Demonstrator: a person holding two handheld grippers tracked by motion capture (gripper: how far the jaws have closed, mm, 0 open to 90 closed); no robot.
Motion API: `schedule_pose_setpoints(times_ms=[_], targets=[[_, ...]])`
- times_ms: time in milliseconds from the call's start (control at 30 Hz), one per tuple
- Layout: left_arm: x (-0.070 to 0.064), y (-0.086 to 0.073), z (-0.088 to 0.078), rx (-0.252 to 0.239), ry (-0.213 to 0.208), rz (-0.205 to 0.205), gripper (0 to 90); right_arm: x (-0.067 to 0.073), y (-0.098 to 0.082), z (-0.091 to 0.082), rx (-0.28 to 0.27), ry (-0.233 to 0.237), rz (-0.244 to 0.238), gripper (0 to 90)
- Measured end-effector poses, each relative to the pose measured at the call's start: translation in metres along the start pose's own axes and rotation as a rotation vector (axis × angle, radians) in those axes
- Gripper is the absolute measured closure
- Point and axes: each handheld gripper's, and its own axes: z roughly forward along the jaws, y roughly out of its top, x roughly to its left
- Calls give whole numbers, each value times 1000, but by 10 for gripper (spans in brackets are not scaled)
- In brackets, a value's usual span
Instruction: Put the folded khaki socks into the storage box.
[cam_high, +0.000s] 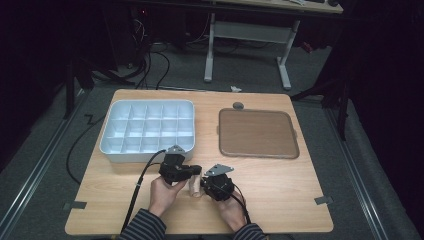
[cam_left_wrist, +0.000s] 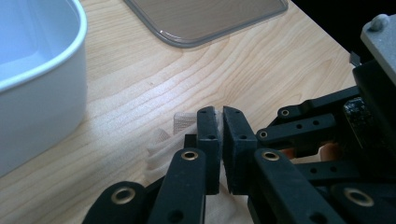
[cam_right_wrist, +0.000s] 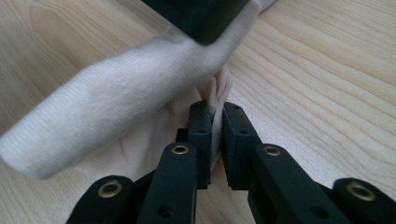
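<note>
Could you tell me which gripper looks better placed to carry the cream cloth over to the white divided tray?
Probably the left gripper: it is shut on the cream cloth and sits nearest the white divided tray. The right gripper, also pinching the cloth, is farther from it.

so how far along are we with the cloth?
Done: both tongs are shut on the cream cloth, left tongs and right tongs each pinching an edge. In hand: it is held between them at the table's near edge. Left: white compartment tray and brown tray hold nothing yet.

Dim lab: floor cables (cam_high: 150, 60), adjustable desk frame (cam_high: 247, 40).
</note>
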Motion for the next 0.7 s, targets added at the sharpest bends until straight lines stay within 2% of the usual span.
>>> schedule_pose_setpoints(times_ms=[267, 367, 533, 700], targets=[[9, -1, 4, 3, 26, 2, 863, 1, 8, 7, 1, 5, -9, 829], [9, -2, 5, 16, 34, 20, 863, 1, 8, 8, -7, 8, -3, 823], [13, -7, 8, 27, 44, 14, 863, 0, 5, 3, -20, 7, 1, 774], [17, -10, 10, 32, 49, 8, 863, 0, 0, -10, -48, 11, 9, 764]])
